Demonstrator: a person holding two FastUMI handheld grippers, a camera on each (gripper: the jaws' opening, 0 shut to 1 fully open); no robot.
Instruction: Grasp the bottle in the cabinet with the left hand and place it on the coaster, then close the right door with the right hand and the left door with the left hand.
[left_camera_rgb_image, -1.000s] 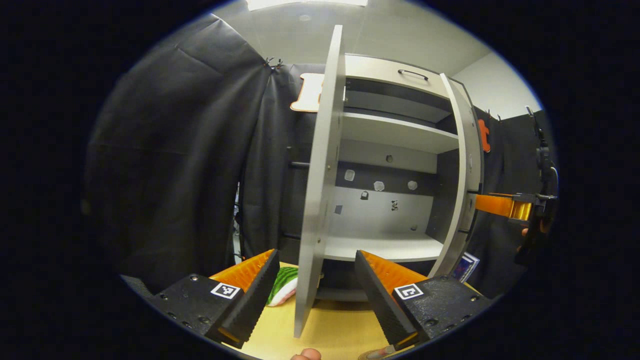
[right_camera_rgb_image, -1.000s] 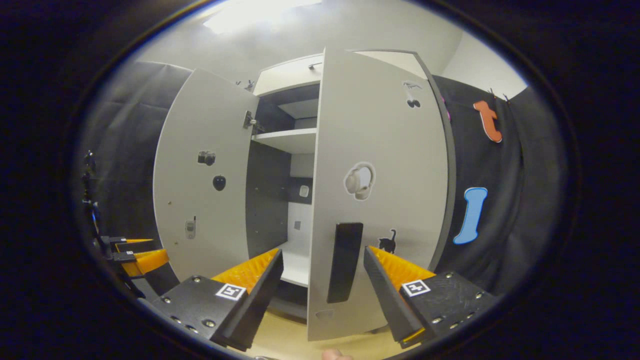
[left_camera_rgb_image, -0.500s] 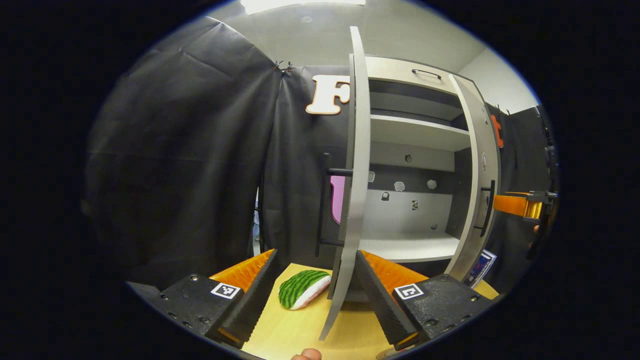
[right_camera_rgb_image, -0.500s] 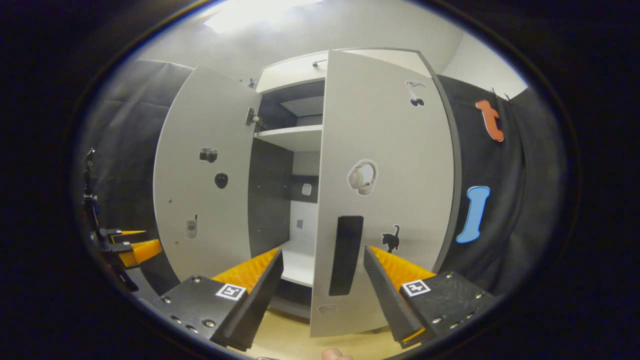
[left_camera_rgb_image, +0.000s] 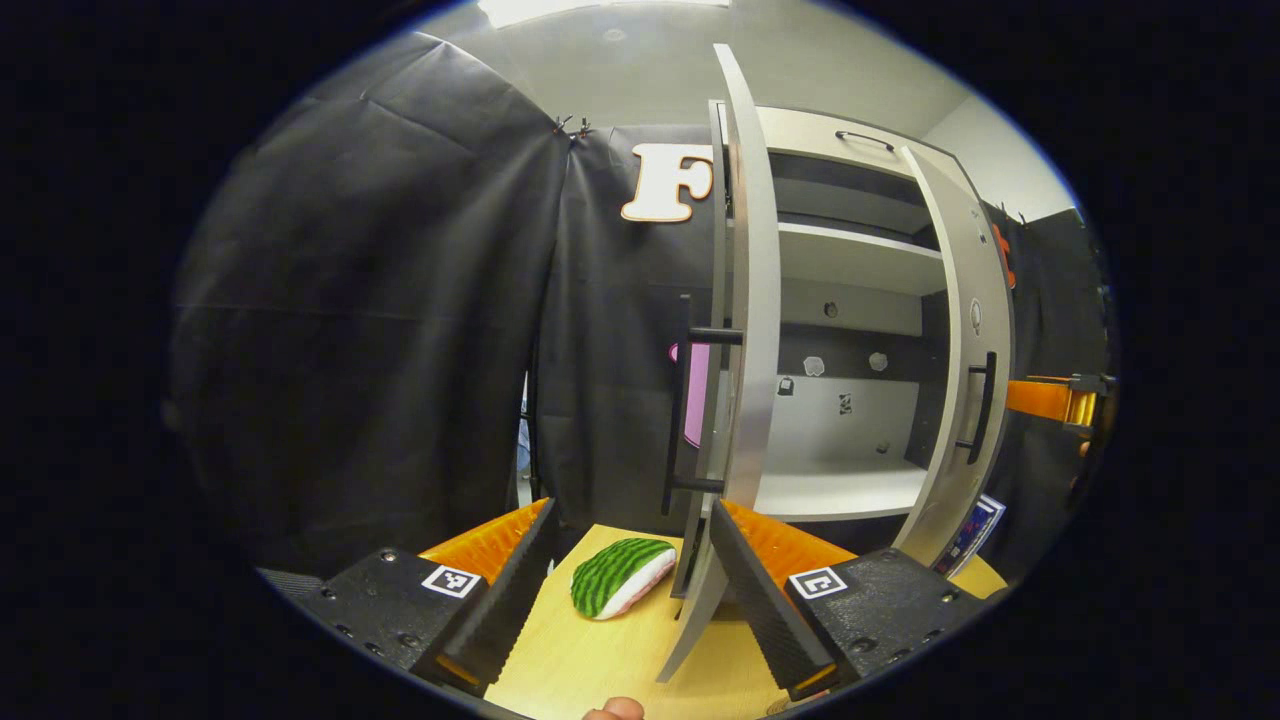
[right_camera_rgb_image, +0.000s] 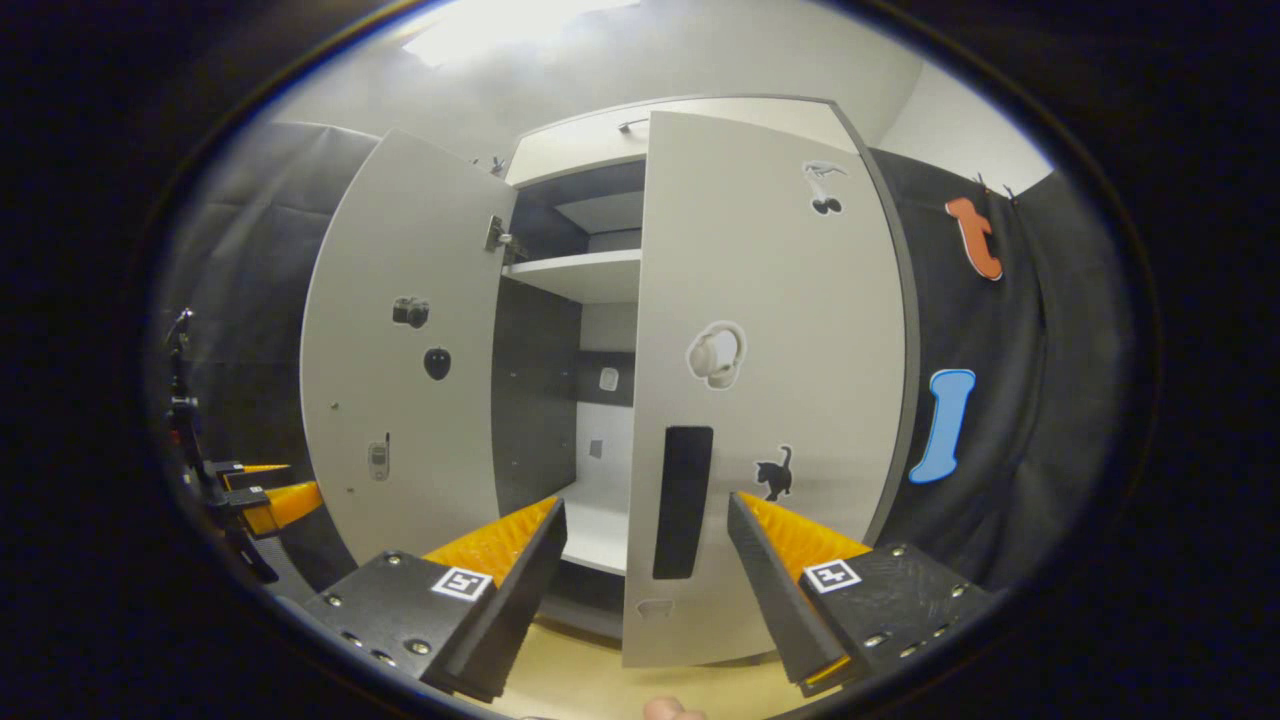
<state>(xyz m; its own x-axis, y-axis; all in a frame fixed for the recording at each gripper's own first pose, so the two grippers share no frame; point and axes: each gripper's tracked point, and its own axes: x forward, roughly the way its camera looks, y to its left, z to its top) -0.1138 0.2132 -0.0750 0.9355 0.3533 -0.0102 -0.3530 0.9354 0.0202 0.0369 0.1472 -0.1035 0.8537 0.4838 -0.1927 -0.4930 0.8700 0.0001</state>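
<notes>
My left gripper (left_camera_rgb_image: 633, 510) is open low in front of the grey cabinet (left_camera_rgb_image: 850, 260). The left door (left_camera_rgb_image: 748, 300) stands edge-on, its lower edge between my fingers, close to the right one. Its black handle (left_camera_rgb_image: 688, 400) is on the outer face. My right gripper (right_camera_rgb_image: 646, 500) is open before the right door (right_camera_rgb_image: 790, 330), and that door's black handle (right_camera_rgb_image: 682, 500) lies between the fingers' lines. In the left gripper view the right door (left_camera_rgb_image: 975, 330) is partly swung in, with the right gripper (left_camera_rgb_image: 1050, 400) behind it. In the right gripper view the left gripper (right_camera_rgb_image: 270, 500) is by the left door (right_camera_rgb_image: 400, 350).
A toy watermelon slice (left_camera_rgb_image: 620, 577) lies on the wooden table (left_camera_rgb_image: 600, 660) just left of the left door. A blue card (left_camera_rgb_image: 972, 525) leans under the right door. The cabinet's lower shelf (left_camera_rgb_image: 835, 490) is bare. Black cloth walls enclose both sides.
My left gripper has shifted left, toward the left door's outer side, so the door's handle and the watermelon slice came into view. The right door has swung a little further in.
</notes>
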